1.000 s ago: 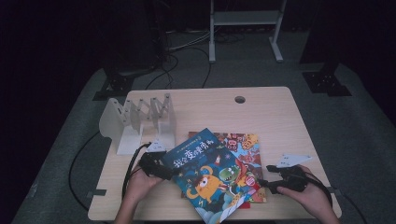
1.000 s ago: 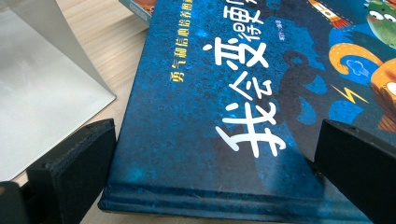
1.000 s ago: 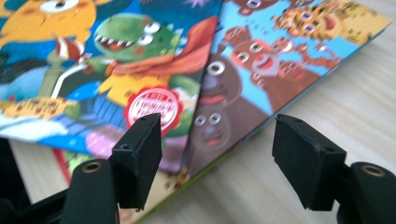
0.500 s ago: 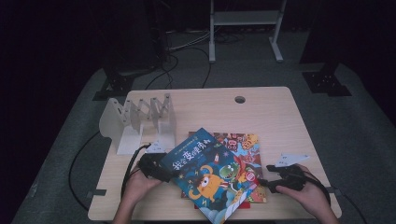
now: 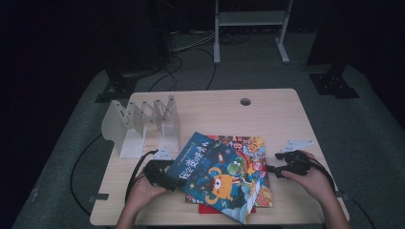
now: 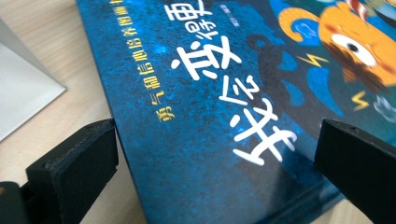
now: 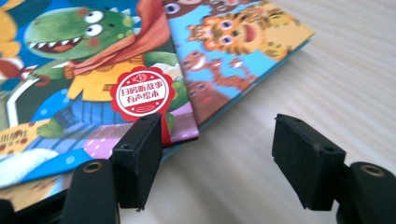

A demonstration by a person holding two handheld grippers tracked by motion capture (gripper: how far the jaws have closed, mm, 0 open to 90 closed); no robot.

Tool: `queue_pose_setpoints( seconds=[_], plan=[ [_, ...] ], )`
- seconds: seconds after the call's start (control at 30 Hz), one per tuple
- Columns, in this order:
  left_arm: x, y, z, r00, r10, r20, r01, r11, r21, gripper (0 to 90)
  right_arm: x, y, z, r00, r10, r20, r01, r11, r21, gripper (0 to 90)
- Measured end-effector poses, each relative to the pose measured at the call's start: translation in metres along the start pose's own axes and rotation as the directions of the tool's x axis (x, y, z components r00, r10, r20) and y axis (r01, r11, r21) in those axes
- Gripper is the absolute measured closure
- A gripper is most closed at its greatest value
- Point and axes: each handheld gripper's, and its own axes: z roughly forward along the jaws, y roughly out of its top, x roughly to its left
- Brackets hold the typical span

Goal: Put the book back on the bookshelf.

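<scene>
A stack of picture books lies on the wooden table (image 5: 215, 109), near its front edge. On top is a dark blue book (image 5: 215, 179) with an orange character, turned at an angle. My left gripper (image 5: 160, 174) is at its left edge. The jaws stand open and wide, with the blue book's (image 6: 224, 93) spine edge and near corner between them (image 6: 217, 163). My right gripper (image 5: 282, 168) sits at the stack's right side, open (image 7: 219, 154). Its left jaw is over the corner of a dinosaur book (image 7: 93, 70). A tiger book (image 7: 238, 42) lies underneath, and bare table shows between the jaws.
A white folding book rack (image 5: 143, 126) stands at the table's back left, and its base (image 6: 23, 88) is close to my left gripper. A cable hole (image 5: 245, 101) is at the back centre. Cables trail off the left edge. A red cover (image 5: 210, 210) peeks out under the stack.
The blue book has turned a little on the stack, its near corner swinging right and its far corner left. Both grippers have stayed almost in place.
</scene>
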Motion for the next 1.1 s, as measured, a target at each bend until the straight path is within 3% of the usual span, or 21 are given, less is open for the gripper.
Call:
queue_pose_setpoints(
  seconds=[0.13,0.27,0.5,0.7,0.83,0.93,1.1],
  plan=[
    [-0.006,0.0,0.001,0.9999,0.012,0.009,-0.012,0.9999,0.005,0.0,-0.012,0.007,0.006,0.9994,0.021,0.027,-0.021,1.0,-0.001,33.1],
    [-0.013,0.003,0.002,0.9988,0.049,0.009,-0.049,0.9988,0.003,0.0,-0.026,0.015,0.013,0.9976,0.043,0.054,-0.043,0.999,-0.008,33.9],
    [-0.018,0.004,0.005,0.9981,0.056,0.026,-0.056,0.9984,0.001,0.0,-0.041,0.03,0.026,0.9925,0.063,0.104,-0.064,0.998,0.001,36.1],
    [-0.023,0.004,0.008,0.9962,0.052,0.07,-0.051,0.9985,-0.02,0.0,-0.055,0.042,0.034,0.9858,0.079,0.148,-0.082,0.997,0.01,37.0],
    [-0.021,0.003,0.006,0.9977,0.041,0.055,-0.04,0.9987,-0.032,0.0,-0.049,0.044,0.029,0.9875,0.105,0.118,-0.101,0.994,-0.04,35.5],
    [-0.018,0.002,0.003,0.999,0.031,0.031,-0.03,0.9985,-0.046,0.0,-0.043,0.043,0.032,0.9909,0.11,0.078,-0.107,0.993,-0.04,34.5],
    [-0.015,-0.001,-0.002,0.9997,0.023,0.003,-0.023,0.9985,-0.049,0.0,-0.039,0.041,0.039,0.9882,0.151,0.028,-0.149,0.988,-0.044,33.9]
  ],
)
